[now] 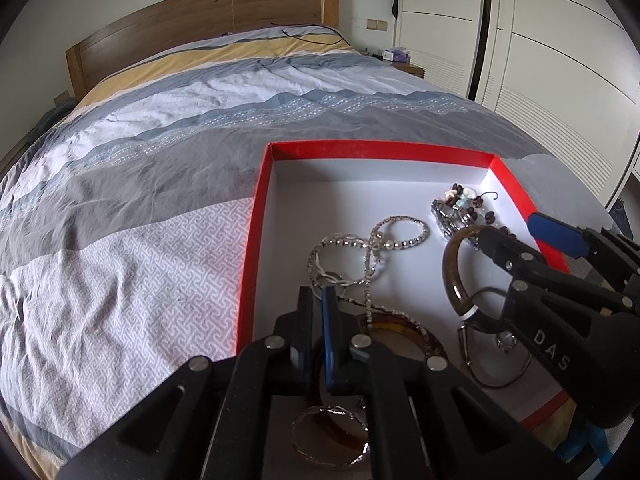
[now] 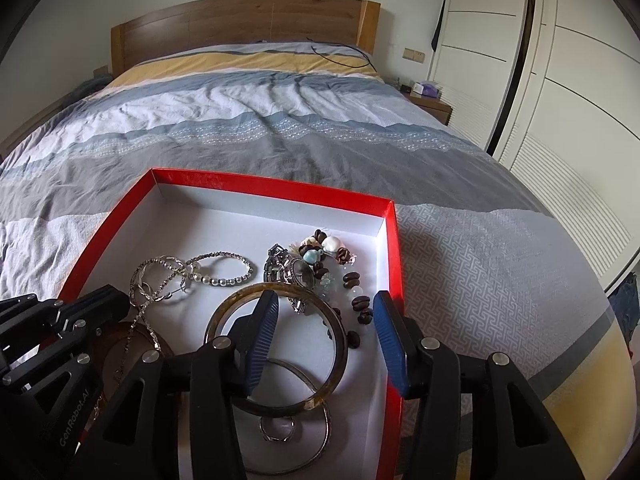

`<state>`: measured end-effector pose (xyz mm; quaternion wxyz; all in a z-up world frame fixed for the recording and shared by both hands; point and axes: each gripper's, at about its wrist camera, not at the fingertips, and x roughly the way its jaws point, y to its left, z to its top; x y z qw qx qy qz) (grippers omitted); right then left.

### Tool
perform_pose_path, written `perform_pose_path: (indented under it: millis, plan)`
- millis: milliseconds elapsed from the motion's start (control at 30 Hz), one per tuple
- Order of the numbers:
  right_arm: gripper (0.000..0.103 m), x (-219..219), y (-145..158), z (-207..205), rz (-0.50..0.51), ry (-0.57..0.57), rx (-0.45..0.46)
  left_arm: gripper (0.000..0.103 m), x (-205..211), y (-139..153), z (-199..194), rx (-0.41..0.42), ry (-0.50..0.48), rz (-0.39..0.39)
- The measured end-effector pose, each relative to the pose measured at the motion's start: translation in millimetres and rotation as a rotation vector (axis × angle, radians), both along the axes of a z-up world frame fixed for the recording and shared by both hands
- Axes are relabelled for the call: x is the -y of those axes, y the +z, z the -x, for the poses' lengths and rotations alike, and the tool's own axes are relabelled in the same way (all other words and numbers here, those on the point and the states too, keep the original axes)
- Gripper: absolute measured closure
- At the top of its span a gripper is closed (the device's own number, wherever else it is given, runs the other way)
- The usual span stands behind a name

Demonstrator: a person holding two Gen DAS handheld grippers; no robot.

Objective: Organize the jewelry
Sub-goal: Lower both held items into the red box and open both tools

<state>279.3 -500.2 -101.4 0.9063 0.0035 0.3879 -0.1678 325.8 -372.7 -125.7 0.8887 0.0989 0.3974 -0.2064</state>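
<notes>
A red box [image 1: 360, 148] [image 2: 280, 184] with a white floor sits on the bed and holds the jewelry. My right gripper [image 2: 326, 340] [image 1: 508, 228] stands open over its right side. A brown bangle [image 2: 340, 344] [image 1: 450, 276] leans tilted at the left finger; its right rim lies between the pads, untouched. My left gripper [image 1: 316, 312] [image 2: 116, 300] is shut above an amber bangle [image 1: 400, 320]. A silver chain [image 1: 368, 264] [image 2: 140, 300] lies at its tips; I cannot tell whether it is pinched. A beaded bracelet [image 2: 224, 280], a watch with dark beads [image 2: 304, 276] and thin silver hoops [image 2: 316, 440] lie around.
The striped duvet [image 1: 160, 160] spreads to the left and beyond the box, up to a wooden headboard [image 2: 240, 20]. White wardrobe doors [image 2: 560, 120] stand on the right past the bed's edge. A nightstand [image 2: 432, 106] is beside the headboard.
</notes>
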Motion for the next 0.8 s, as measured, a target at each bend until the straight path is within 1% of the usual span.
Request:
perform_pose_path:
  millis: [233,333,400,500,633,800]
  plan:
    - [0.054,-0.3,3.4,0.7,0.002,0.003,0.011,0.097,-1.1,0.5,1.2,-0.002,0.002,0.004]
    - [0.053,-0.5,4.4,0.8,0.004,0.005,0.014,0.095,-1.1,2.0,0.6,-0.003,0.005,0.015]
    - [0.053,-0.4,4.7,1.1,0.004,0.006,0.017,0.087,-0.6,3.2,1.9,0.0,0.004,0.022]
    - [0.053,-0.6,6.3,1.6,0.007,0.005,0.023,0.081,1.7,4.7,4.3,-0.001,-0.006,0.034]
    - [0.051,-2.0,8.1,2.1,0.014,0.006,0.028,0.079,2.8,5.1,6.5,0.002,-0.008,0.039]
    - [0.05,-2.9,8.9,2.2,0.022,0.004,0.031,0.079,2.2,6.7,7.4,0.005,-0.006,0.047]
